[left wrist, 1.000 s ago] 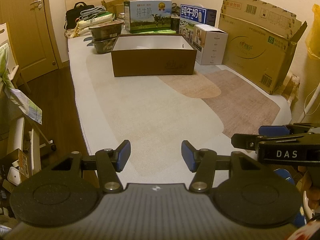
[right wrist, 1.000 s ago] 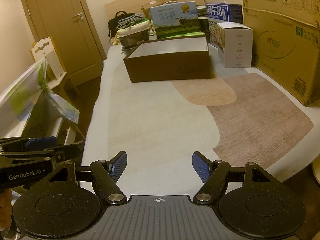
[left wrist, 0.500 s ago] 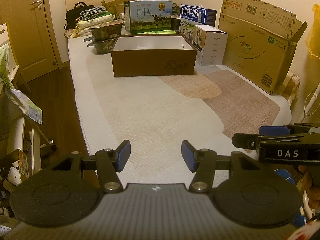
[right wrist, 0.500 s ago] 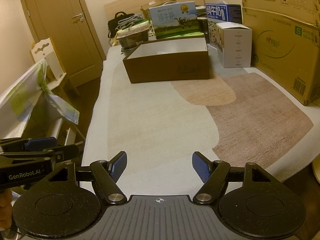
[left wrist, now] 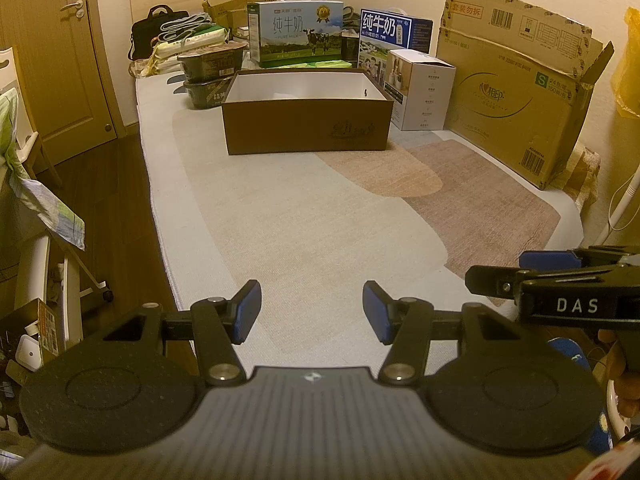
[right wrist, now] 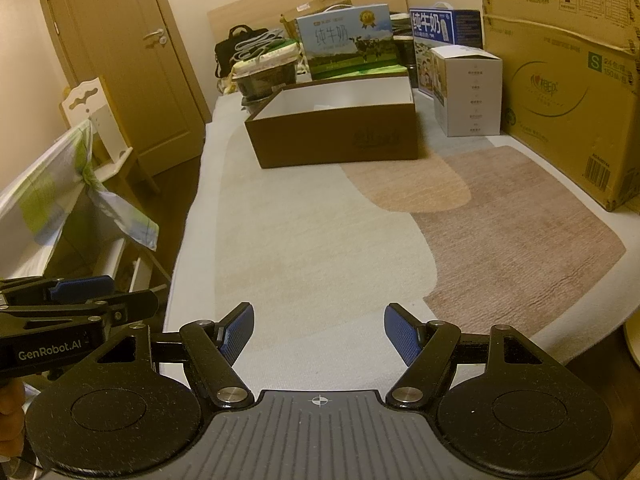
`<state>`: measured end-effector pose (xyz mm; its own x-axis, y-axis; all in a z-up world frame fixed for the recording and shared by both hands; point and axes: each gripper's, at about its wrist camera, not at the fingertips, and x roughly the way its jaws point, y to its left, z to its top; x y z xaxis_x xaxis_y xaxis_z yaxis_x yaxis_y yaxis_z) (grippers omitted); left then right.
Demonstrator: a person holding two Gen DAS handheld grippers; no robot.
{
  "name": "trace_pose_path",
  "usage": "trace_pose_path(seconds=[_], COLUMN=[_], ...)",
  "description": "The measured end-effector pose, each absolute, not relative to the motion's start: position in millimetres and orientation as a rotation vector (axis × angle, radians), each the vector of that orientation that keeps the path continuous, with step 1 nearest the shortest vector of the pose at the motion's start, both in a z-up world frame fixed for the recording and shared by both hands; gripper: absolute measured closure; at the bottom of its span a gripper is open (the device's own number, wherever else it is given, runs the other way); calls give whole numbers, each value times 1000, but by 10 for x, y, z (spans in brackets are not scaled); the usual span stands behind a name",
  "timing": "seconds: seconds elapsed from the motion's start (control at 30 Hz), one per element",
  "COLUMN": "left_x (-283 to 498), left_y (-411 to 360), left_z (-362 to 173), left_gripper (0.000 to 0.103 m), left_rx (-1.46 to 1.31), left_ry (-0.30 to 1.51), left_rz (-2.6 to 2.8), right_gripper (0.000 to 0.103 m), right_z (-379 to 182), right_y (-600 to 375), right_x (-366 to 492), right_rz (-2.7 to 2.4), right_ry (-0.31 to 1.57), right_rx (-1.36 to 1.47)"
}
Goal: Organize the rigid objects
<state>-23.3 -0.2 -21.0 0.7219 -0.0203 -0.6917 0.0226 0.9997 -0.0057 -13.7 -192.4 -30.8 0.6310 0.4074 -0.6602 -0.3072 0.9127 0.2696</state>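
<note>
Much of the far clutter is hiding behind other things: two dark instant-noodle bowls [left wrist: 210, 68] are stacking at the brown box's left rear corner, half covered by wrapped packs, and a dark canister behind the green milk carton [left wrist: 296, 34] is too shadowed to identify. The floor of the open brown box [left wrist: 306, 118] is mostly lying out of sight below its near wall; only white inner walls are showing, so its contents cannot be told. The big corrugated carton [left wrist: 516, 92] is running off the right edge in the right wrist view.

The left gripper [left wrist: 312, 312] is hovering over the near end of the mat [left wrist: 304, 232], its blue pads standing apart about halfway and gripping nothing. The right gripper [right wrist: 319, 334] is doing likewise, spread a little wider, empty between the fingers. The brown box is sitting well ahead of both pairs of fingers, at the mat's far end, with the white carton [left wrist: 422, 96] just beside its right side and the blue milk carton [left wrist: 394, 36] behind that.

The left wrist view is catching the right gripper side-on at its right edge, with part of a hand [left wrist: 618, 364] below it. The right wrist view alone is showing the white chair [right wrist: 102, 128] draped with a checked cloth [right wrist: 64, 196], and the light switch beside the door [right wrist: 132, 56].
</note>
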Motion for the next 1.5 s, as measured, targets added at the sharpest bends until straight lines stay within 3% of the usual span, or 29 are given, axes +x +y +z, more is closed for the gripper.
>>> trace_pose_path(seconds=[1.5], left_x=[-228], left_y=[-20], left_z=[-214], left_gripper=[49], left_rx=[8], left_ry=[762], left_rz=[-31], right_gripper=[31], right_z=[-309], right_y=[-1964], right_x=[-122], right_rz=[407], right_ry=[788], right_rx=[139])
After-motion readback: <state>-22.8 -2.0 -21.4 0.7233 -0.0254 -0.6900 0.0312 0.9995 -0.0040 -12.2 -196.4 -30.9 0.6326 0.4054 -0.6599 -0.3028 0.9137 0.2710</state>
